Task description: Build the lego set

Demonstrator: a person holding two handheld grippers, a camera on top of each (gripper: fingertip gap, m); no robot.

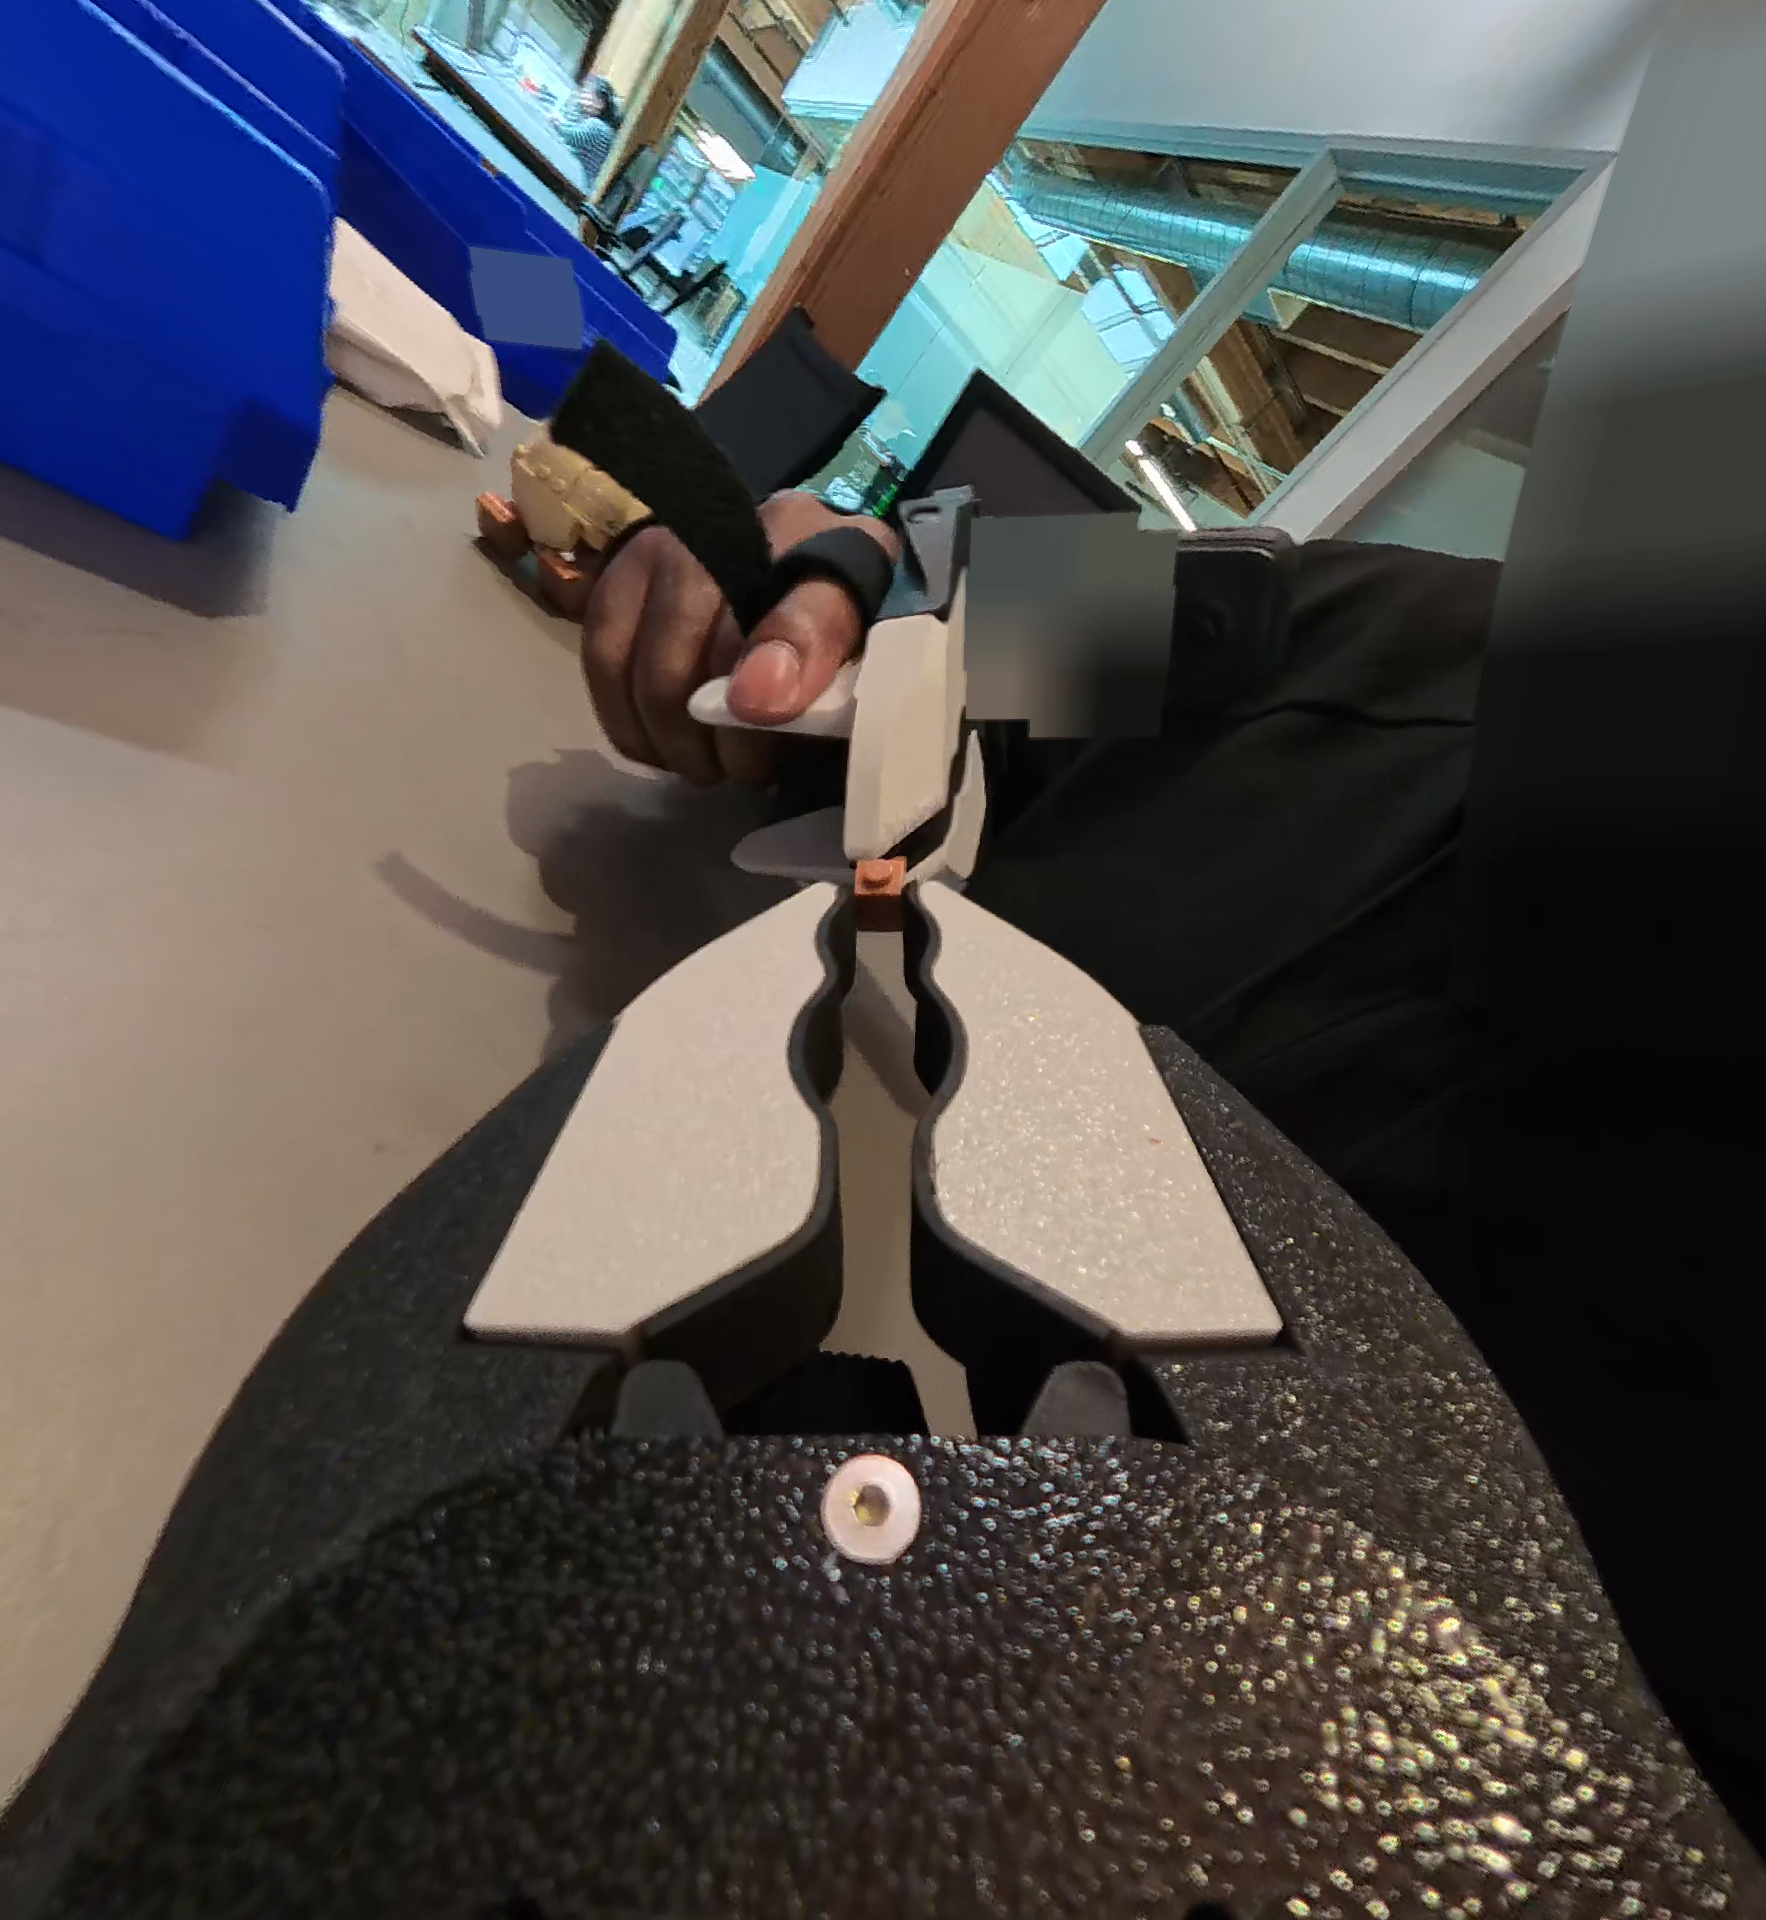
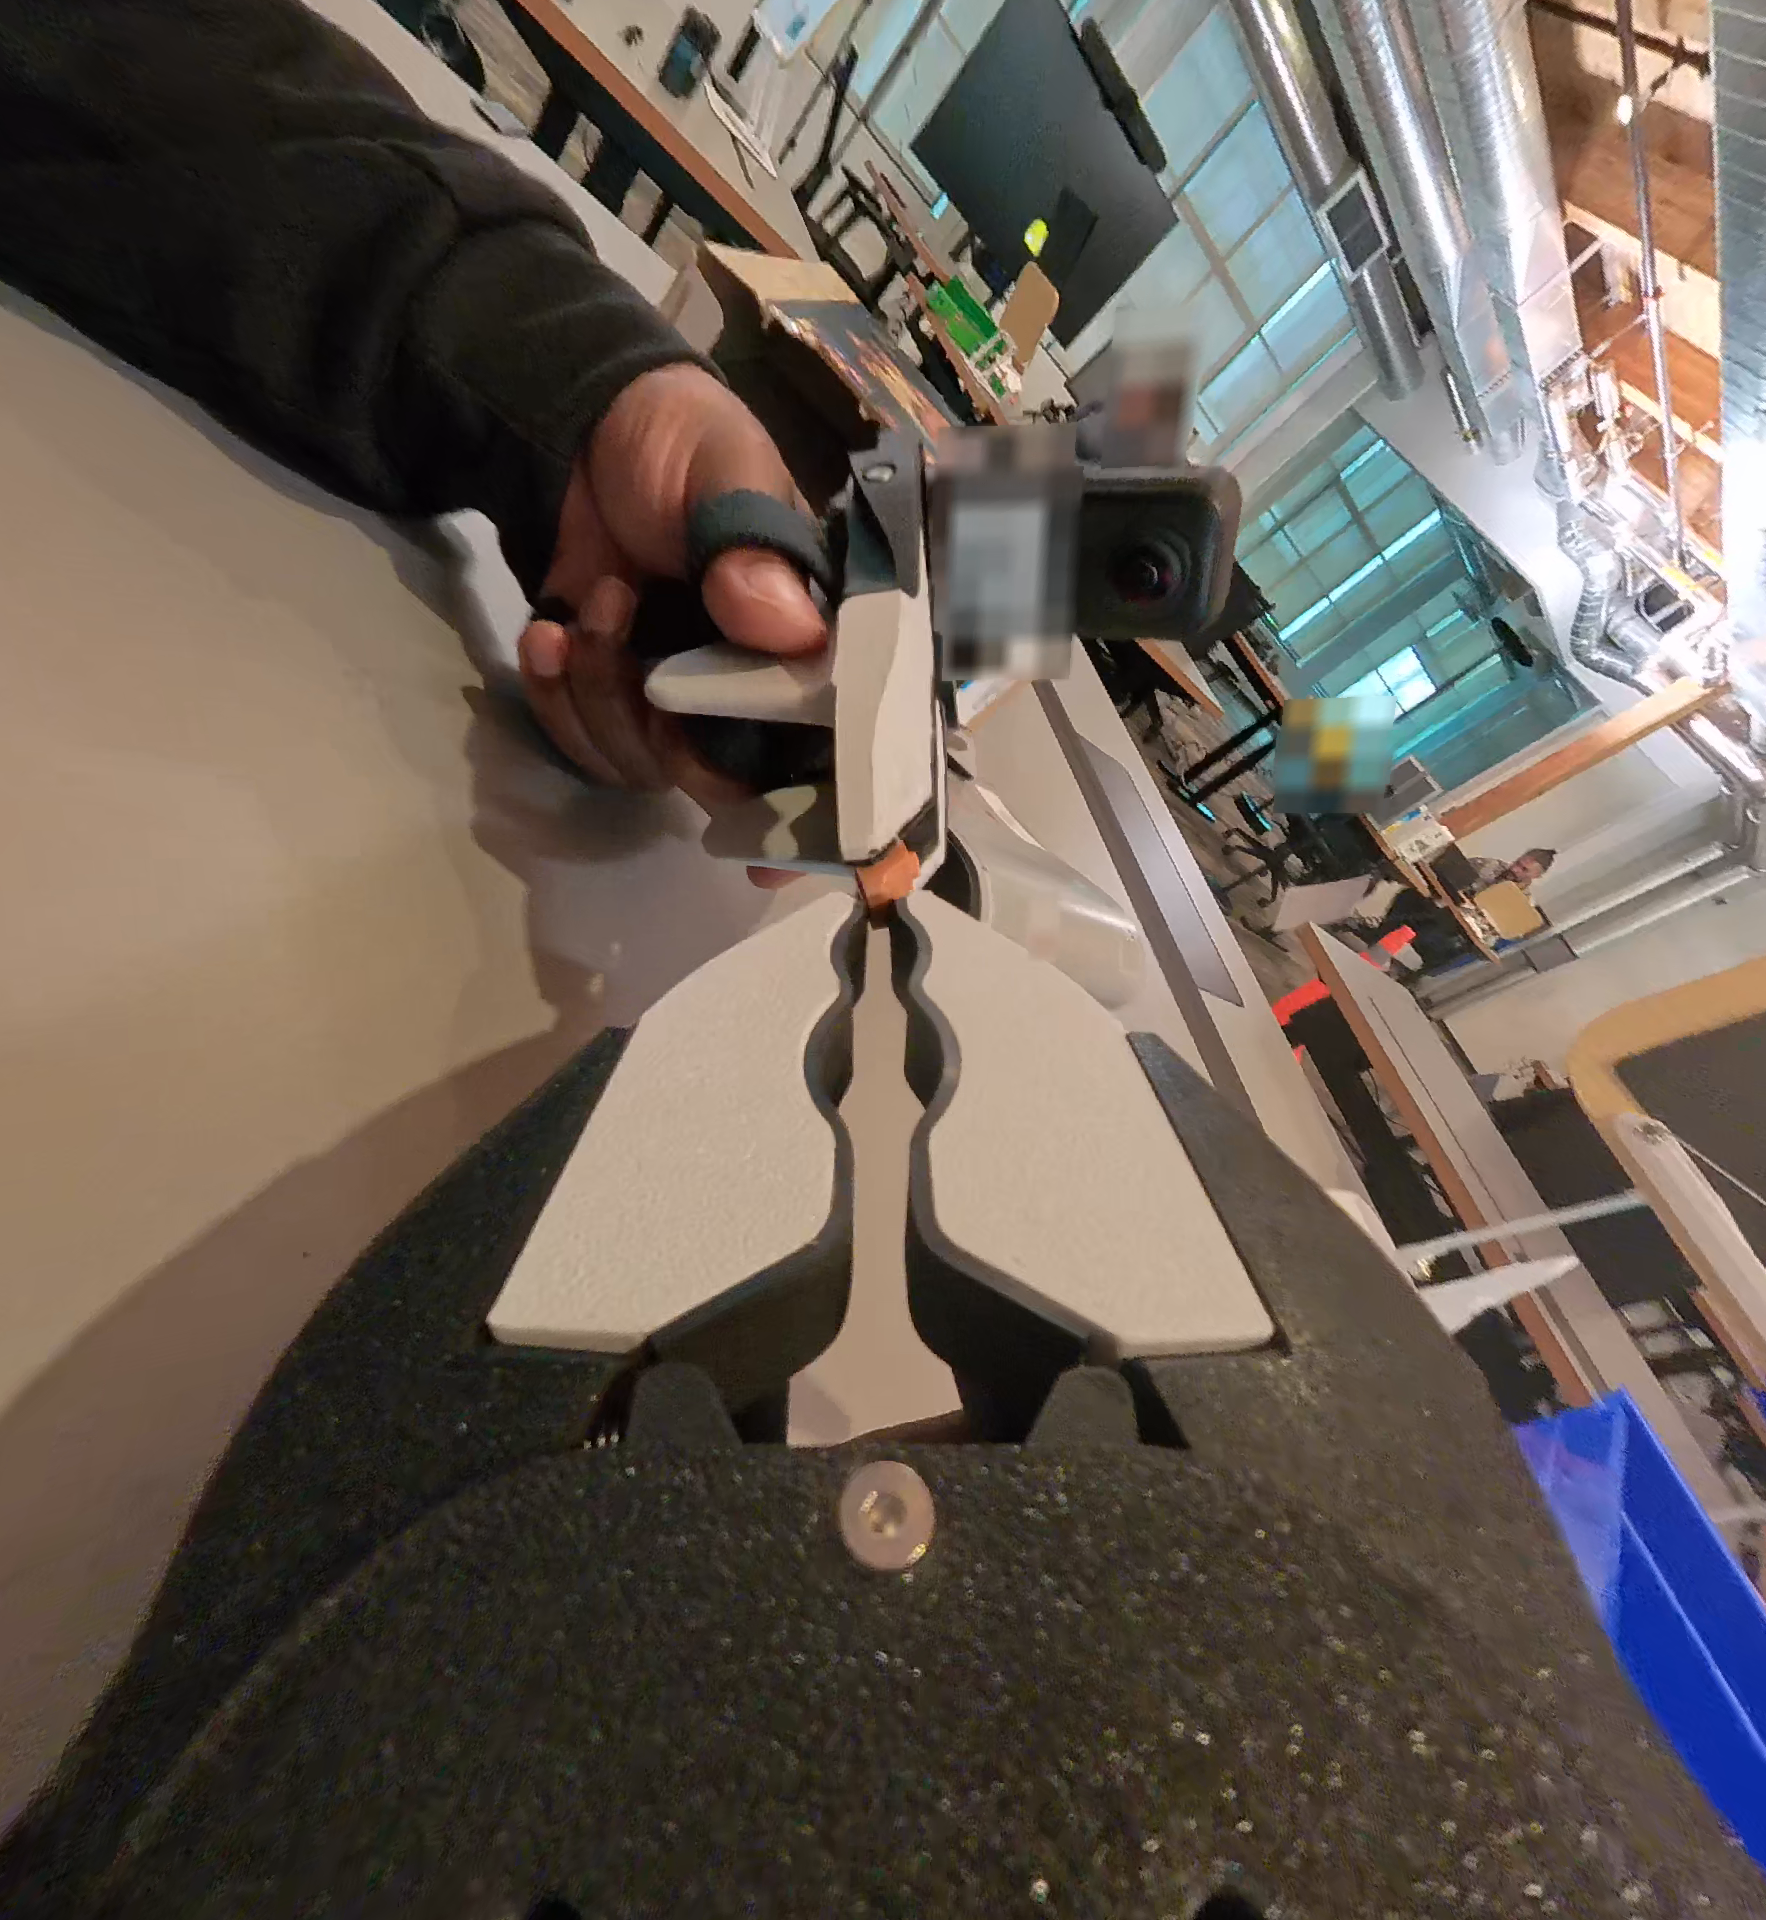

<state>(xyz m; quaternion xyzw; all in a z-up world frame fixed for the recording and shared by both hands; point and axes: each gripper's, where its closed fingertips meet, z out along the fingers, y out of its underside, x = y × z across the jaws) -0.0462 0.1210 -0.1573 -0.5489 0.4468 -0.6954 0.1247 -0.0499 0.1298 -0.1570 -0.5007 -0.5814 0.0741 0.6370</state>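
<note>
A small brown one-stud brick [image 1: 879, 902] is pinched between the tips of my left gripper [image 1: 879, 914], a little above the grey table [image 1: 183, 883]. My right gripper [image 1: 915, 847] comes in from above, held by a hand, with its tips at the brick's studded top. In the right wrist view the brick [image 2: 889, 871] sits at the tips of the left gripper [image 2: 894, 847]. Its near end lies between the nearly closed tips of my right gripper [image 2: 879, 920]. Both grippers meet tip to tip on this one brick.
Blue bins [image 1: 120, 260] stand at the table's far left, with a white folded cloth [image 1: 411, 343] beside them. A small tan and brown brick model [image 1: 557, 499] sits on the table behind the hand. Another blue bin [image 2: 1689, 1621] shows at the lower right. Less than 4 cm separates the two grippers' tips.
</note>
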